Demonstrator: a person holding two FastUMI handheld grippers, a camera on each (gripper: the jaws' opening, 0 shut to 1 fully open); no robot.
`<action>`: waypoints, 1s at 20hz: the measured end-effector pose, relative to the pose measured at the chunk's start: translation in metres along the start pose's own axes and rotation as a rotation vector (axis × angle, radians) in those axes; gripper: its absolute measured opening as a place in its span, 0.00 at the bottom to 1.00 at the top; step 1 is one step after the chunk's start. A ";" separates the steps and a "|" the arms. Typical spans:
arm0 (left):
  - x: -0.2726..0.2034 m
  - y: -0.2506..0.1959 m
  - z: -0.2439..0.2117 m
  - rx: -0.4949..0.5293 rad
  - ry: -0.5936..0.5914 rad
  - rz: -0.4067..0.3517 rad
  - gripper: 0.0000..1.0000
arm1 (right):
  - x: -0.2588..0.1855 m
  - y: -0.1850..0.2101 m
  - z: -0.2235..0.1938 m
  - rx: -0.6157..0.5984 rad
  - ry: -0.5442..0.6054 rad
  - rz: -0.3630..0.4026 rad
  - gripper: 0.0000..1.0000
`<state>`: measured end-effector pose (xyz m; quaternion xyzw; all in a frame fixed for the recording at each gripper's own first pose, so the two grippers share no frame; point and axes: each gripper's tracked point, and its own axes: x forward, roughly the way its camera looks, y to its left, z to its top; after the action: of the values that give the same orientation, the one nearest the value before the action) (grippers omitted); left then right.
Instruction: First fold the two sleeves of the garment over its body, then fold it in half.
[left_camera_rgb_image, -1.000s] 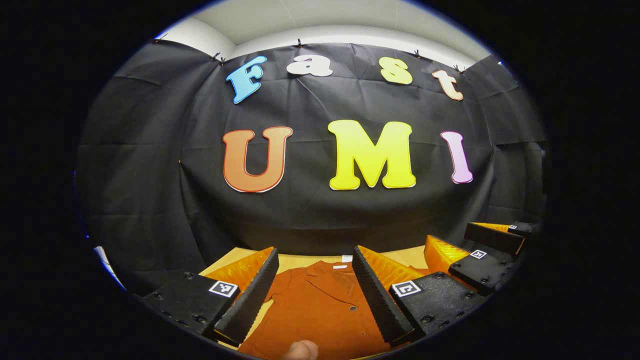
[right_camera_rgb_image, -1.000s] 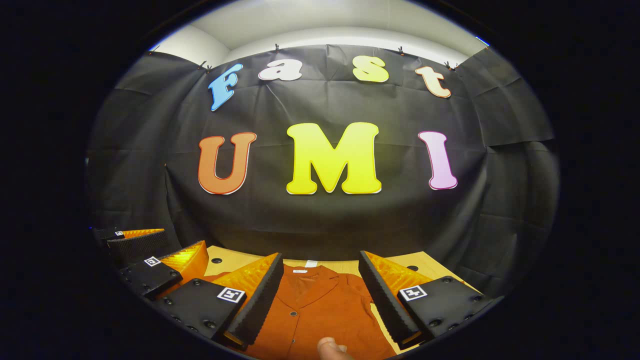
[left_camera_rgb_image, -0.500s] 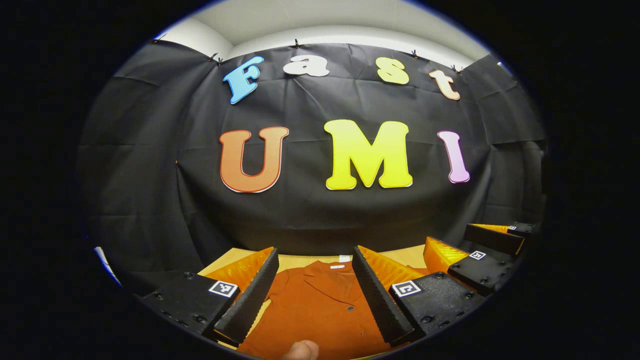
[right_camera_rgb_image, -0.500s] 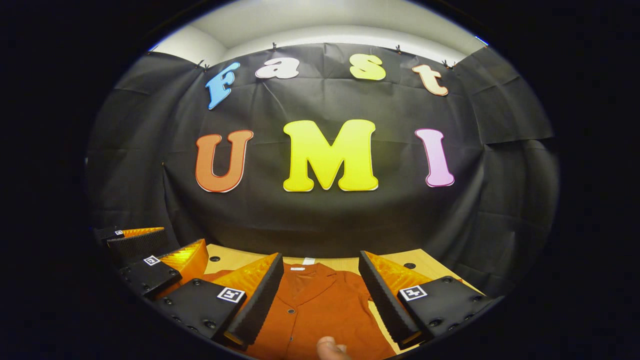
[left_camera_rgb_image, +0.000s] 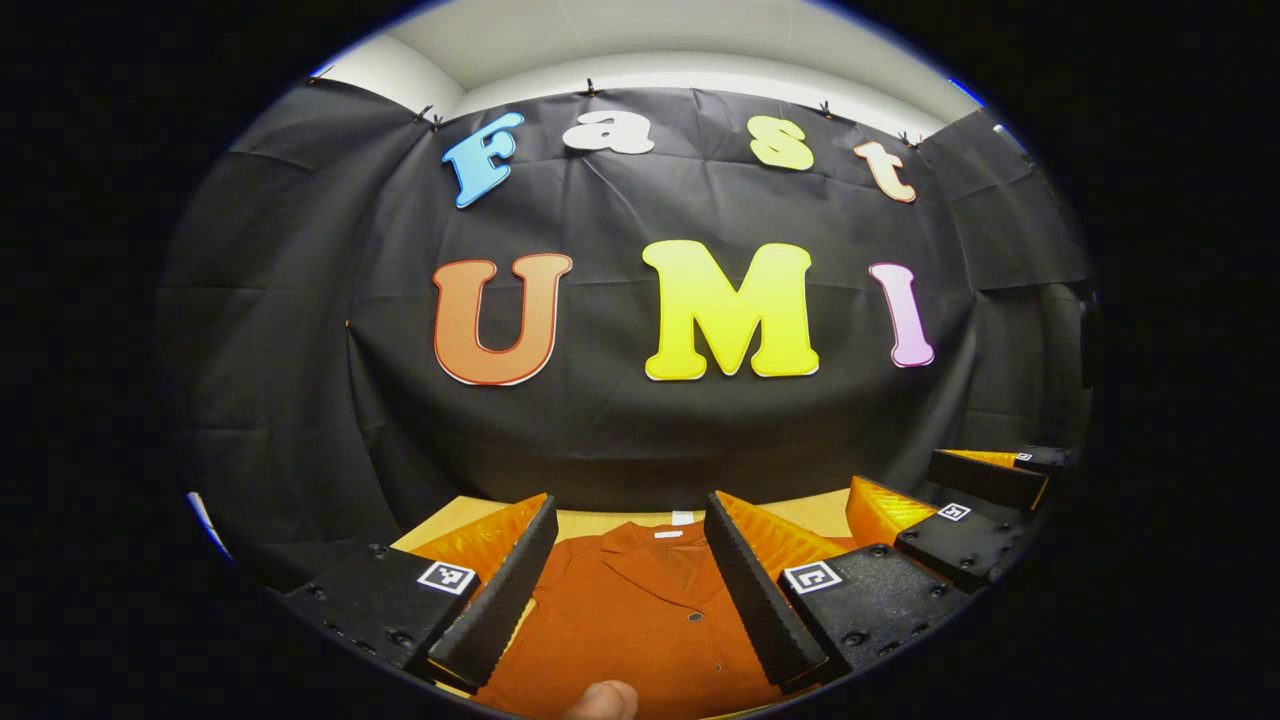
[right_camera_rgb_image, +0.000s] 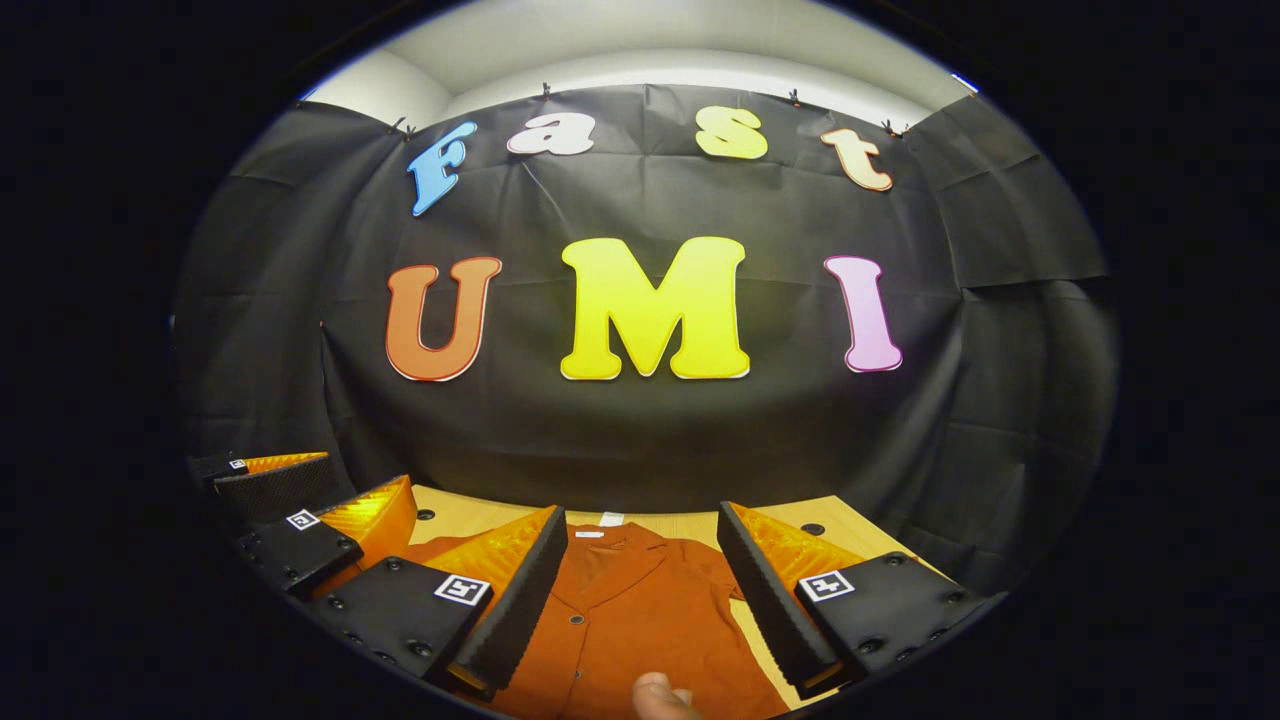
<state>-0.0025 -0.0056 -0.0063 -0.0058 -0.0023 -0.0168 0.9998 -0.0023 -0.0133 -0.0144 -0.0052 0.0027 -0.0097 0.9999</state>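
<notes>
Garment (left_camera_rgb_image: 625, 620), rust-orange with collar and dark buttons, spread flat on the wooden table (left_camera_rgb_image: 820, 512), collar toward the black cloth wall.

Left gripper view: left gripper (left_camera_rgb_image: 625, 525) raised over the table and tilted slightly down toward the wall, fingers wide apart, clamped on nothing. Garment below and between the two fingers, not touching them. Fingertip of a hand (left_camera_rgb_image: 600, 700) at the bottom edge. Right gripper (left_camera_rgb_image: 905, 490) just beside on the right, at the same height.

Right gripper view: right gripper (right_camera_rgb_image: 640, 520) in the same raised pose, fingers spread, gripping nothing. Garment (right_camera_rgb_image: 630, 620) beneath the gap, collar at the far end, clear of both fingers. Thumb tip (right_camera_rgb_image: 660, 695) at the bottom edge. Left gripper (right_camera_rgb_image: 345, 480) close by on the left.
</notes>
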 end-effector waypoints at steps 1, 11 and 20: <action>0.000 -0.001 -0.001 -0.002 0.005 -0.001 0.96 | 0.000 0.000 -0.001 -0.001 0.003 -0.002 0.96; 0.003 -0.009 -0.013 -0.010 0.054 0.033 0.96 | 0.004 -0.020 -0.025 0.045 0.097 -0.037 0.96; -0.002 -0.068 -0.041 -0.026 0.199 0.068 0.96 | 0.058 -0.155 -0.082 0.104 0.366 -0.102 0.96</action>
<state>-0.0066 -0.0740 -0.0461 -0.0174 0.0975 0.0167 0.9949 0.0522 -0.1706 -0.0954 0.0483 0.1837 -0.0615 0.9799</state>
